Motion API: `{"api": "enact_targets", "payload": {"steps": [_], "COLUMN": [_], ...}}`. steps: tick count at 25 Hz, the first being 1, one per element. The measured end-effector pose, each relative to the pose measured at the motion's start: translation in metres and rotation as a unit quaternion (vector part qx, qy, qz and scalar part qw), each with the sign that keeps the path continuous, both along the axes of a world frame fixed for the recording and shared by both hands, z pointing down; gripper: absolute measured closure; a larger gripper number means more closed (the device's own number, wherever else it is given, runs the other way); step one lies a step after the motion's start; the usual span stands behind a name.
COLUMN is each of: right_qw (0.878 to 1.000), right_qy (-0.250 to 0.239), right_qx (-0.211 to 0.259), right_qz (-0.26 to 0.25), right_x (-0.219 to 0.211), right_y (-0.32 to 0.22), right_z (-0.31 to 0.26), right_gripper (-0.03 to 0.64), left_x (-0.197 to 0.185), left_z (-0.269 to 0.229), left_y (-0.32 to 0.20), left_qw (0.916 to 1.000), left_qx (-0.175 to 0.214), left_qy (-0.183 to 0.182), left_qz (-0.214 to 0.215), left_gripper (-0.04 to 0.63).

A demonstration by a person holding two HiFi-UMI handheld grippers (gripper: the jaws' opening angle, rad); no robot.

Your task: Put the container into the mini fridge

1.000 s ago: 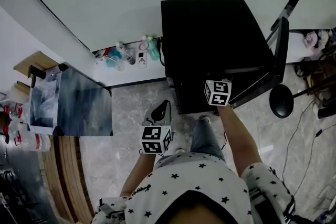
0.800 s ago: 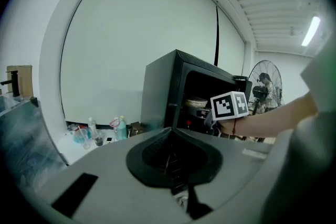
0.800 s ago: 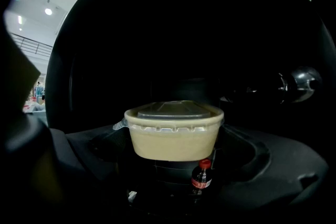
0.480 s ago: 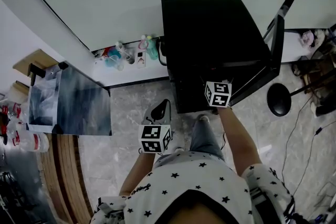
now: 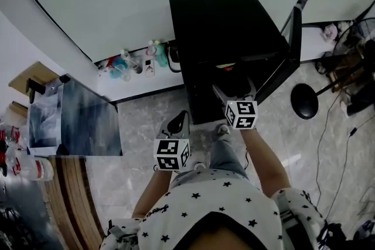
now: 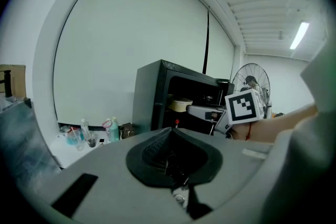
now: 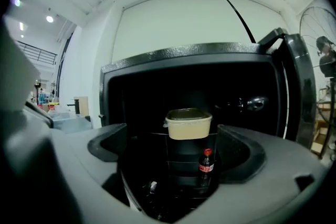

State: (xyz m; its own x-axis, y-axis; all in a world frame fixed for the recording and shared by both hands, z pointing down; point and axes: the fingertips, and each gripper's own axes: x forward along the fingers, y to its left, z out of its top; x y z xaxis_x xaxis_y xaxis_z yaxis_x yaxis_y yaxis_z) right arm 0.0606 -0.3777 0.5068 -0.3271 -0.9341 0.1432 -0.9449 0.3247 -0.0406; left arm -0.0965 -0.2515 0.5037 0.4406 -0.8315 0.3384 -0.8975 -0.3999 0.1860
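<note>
The right gripper (image 7: 173, 148) has drawn back from the mini fridge (image 7: 184, 57), jaws apart and empty. The container (image 7: 188, 126) sits straight ahead on its shelf, so placing looks done. The left gripper (image 6: 170, 134) hangs clenched, empty.

A small cola bottle (image 7: 205, 165) with a red cap stands upright on a dark shelf. Several plastic bottles (image 5: 124, 64) stand together on a low white ledge (image 5: 132, 84) by the wall. A standing fan (image 6: 252, 81) is at the right. A round black stand base (image 5: 304, 100) rests on the marble floor (image 5: 152, 120).
</note>
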Motion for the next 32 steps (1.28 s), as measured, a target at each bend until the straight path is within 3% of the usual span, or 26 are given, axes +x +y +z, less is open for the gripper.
{"api": "enact_targets", "payload": {"steps": [5,10,13,18,25,28,32], "right_qw": [1.000,0.999,0.999,0.999,0.999,0.999,0.999], "right_qy": [-0.009,0.014,0.016,0.021,0.019,0.018,0.008], "right_qx": [0.009,0.028,0.033,0.038,0.034,0.033,0.030], "right_qz": [-0.027,-0.035,-0.025,0.003,0.023,0.024,0.023], "right_x": [-0.015,-0.025,-0.025,-0.019,-0.010,-0.009,-0.008], "right_y": [0.042,0.084,0.107,0.139,0.175,0.186,0.197], "right_z": [-0.019,-0.033,-0.039,-0.045,-0.045,-0.045,-0.045], "right_gripper": [0.087,0.119,0.179,0.372,0.578,0.618,0.621], "left_x": [0.004,0.011,0.015,0.021,0.028,0.031,0.031], "left_z": [-0.003,-0.004,-0.007,-0.008,-0.008,-0.009,-0.012], "left_y": [0.018,0.034,0.042,0.055,0.071,0.075,0.078], "left_qw": [0.9998,0.9992,0.9987,0.9979,0.9965,0.9961,0.9960], "left_qx": [0.005,0.011,0.015,0.019,0.024,0.026,0.030], "left_qy": [0.004,0.007,0.010,0.015,0.018,0.016,0.018], "left_qz": [0.018,0.038,0.047,0.060,0.077,0.082,0.083], "left_gripper": [0.583,0.583,0.583,0.583,0.583,0.583,0.583]}}
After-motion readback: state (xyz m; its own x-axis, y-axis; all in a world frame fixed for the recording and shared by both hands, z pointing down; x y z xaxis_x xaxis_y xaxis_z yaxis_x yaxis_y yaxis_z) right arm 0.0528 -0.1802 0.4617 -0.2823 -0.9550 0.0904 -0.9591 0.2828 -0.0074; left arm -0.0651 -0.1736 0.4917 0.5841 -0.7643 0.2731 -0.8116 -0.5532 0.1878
